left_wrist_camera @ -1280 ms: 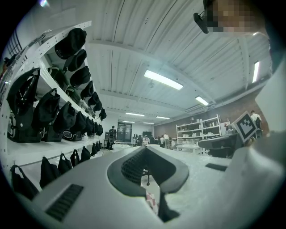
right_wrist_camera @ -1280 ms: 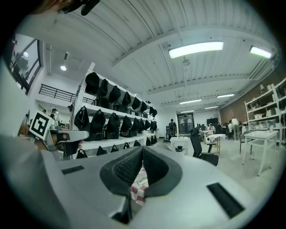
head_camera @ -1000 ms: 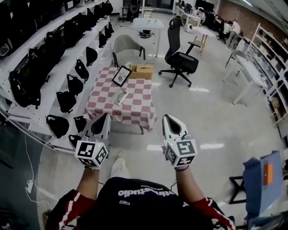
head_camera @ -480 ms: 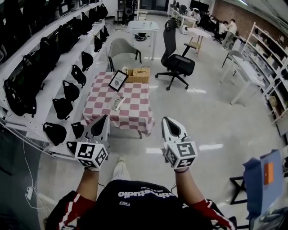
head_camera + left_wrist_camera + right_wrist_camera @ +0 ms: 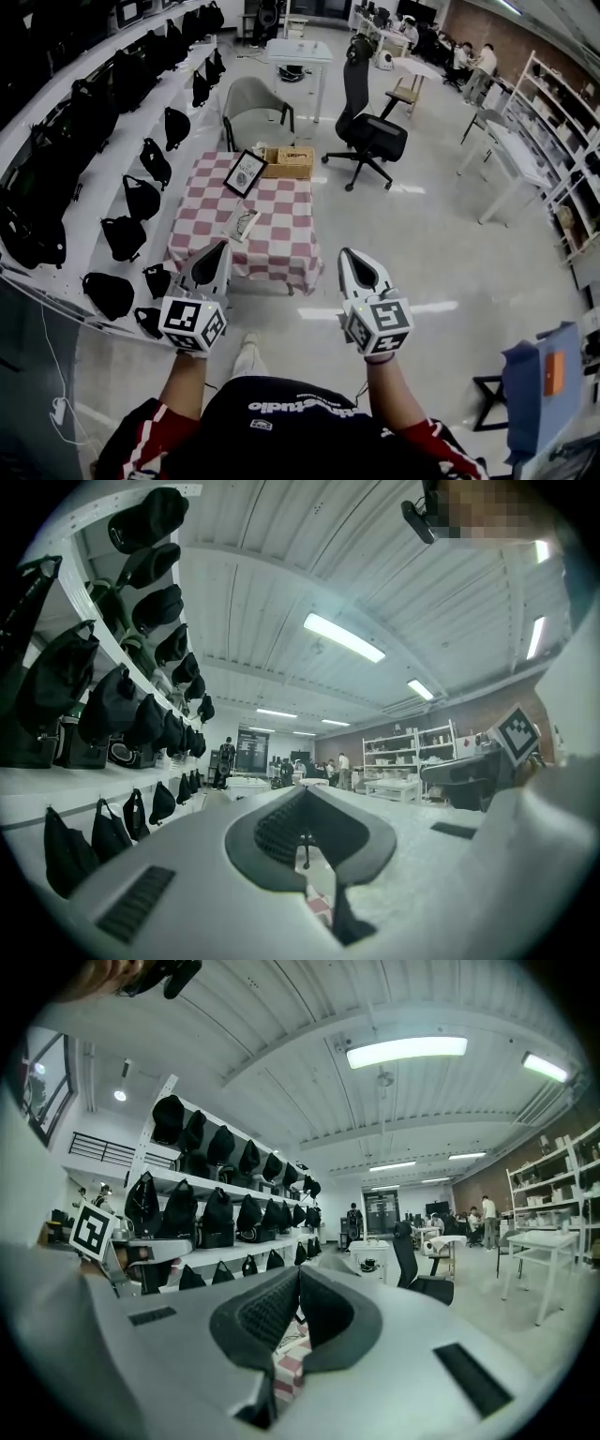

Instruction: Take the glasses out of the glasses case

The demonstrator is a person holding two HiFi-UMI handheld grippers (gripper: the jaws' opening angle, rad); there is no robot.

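- The glasses case point(image 5: 245, 223) lies on the checked counter point(image 5: 281, 239), in its left half, about midway between near and far edge; its long axis runs roughly away from the person, tilted slightly to the right at the far end.
- Whether the case is open, and whether the glasses show inside it, is too small to tell.
- The case lies ahead of both grippers and well apart from them; it sits almost in line with the left gripper point(image 5: 221, 247), so the left is the nearer one; the right gripper point(image 5: 346, 253) stands further off to the side.
- Left gripper: jaws brought together at the tips, nothing between them; touching nothing.
- Right gripper: jaws likewise together, empty, held in the air.
- Both point forward towards the counter, side by side at about the same height.
- Judgement: the approach is not complete; the jaws need to part before either can take the case or the glasses.
- A framed picture point(image 5: 246, 172) and a basket point(image 5: 290, 159) stand at the counter's far end, apart from the case.
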